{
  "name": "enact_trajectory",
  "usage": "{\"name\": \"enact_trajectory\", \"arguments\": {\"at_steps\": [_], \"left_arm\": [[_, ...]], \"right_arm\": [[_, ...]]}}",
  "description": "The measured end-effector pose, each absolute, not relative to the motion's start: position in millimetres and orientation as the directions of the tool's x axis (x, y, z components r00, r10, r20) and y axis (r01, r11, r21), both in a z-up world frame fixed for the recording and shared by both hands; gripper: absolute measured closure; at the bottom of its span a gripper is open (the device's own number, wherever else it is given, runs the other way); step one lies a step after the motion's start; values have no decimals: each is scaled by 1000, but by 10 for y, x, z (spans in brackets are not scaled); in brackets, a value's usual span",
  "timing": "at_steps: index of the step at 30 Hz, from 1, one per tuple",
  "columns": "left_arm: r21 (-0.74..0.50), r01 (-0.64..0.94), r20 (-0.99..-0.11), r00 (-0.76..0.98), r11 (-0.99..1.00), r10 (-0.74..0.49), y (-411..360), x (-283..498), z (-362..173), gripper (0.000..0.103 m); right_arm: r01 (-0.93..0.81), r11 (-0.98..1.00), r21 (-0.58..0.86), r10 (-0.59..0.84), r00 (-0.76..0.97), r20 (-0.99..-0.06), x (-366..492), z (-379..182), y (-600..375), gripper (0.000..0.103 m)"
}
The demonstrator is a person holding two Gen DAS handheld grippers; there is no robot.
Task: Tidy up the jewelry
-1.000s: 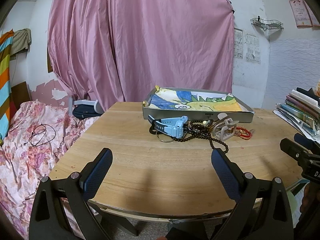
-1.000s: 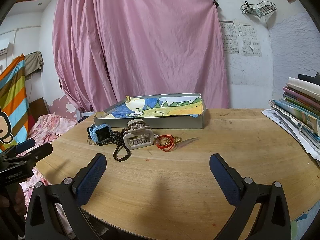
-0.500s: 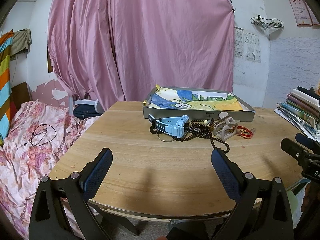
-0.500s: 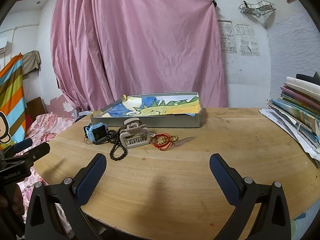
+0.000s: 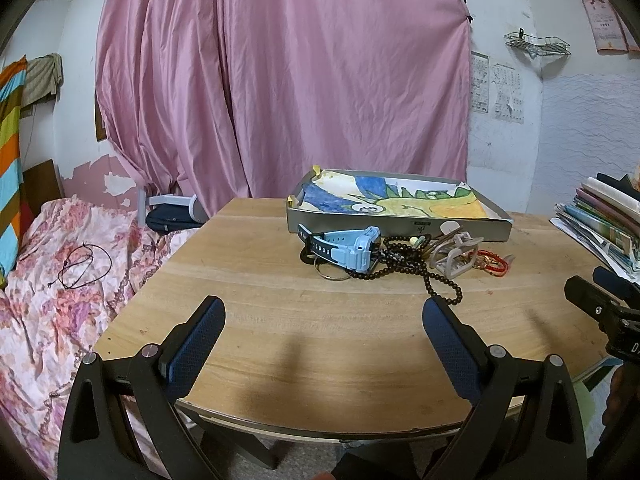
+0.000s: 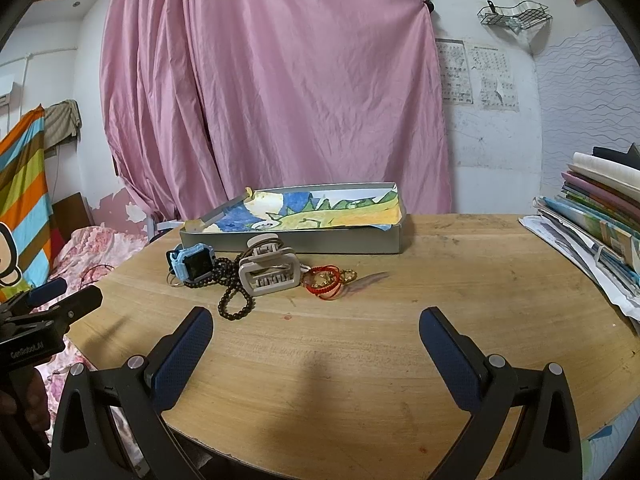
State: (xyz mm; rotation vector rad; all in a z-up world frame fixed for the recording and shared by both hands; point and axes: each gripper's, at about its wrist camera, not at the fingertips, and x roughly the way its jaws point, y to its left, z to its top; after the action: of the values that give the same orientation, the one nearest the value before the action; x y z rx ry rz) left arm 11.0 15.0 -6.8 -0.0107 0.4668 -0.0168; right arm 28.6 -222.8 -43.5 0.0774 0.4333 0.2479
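Left hand-held gripper (image 5: 323,318): released, empty, over desk (image 5: 280,320).
Right hand-held gripper (image 6: 316,328): released, empty.
Jewelry pile (image 6: 256,276): 11 o'clock of right hand-held gripper.

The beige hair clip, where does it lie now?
In the right wrist view the beige hair clip lies on the wooden table, left of centre, between the dark bead string and the red bracelet, before the tray.

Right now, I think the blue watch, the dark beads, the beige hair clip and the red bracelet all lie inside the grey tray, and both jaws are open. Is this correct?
Not quite. The blue watch, dark beads, beige hair clip and red bracelet lie on the wooden table in front of the grey tray, not inside it, as the right wrist view shows. Both jaws are indeed open.
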Motion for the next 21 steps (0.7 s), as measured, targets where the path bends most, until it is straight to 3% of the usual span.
{"name": "enact_trajectory", "arguments": {"at_steps": [21], "left_arm": [[-26,9,-487,873,1000,-20,183,238,-164,6]], "right_arm": [[-215,968,129,250,863,-439,349,-482,-2206,0]]}}
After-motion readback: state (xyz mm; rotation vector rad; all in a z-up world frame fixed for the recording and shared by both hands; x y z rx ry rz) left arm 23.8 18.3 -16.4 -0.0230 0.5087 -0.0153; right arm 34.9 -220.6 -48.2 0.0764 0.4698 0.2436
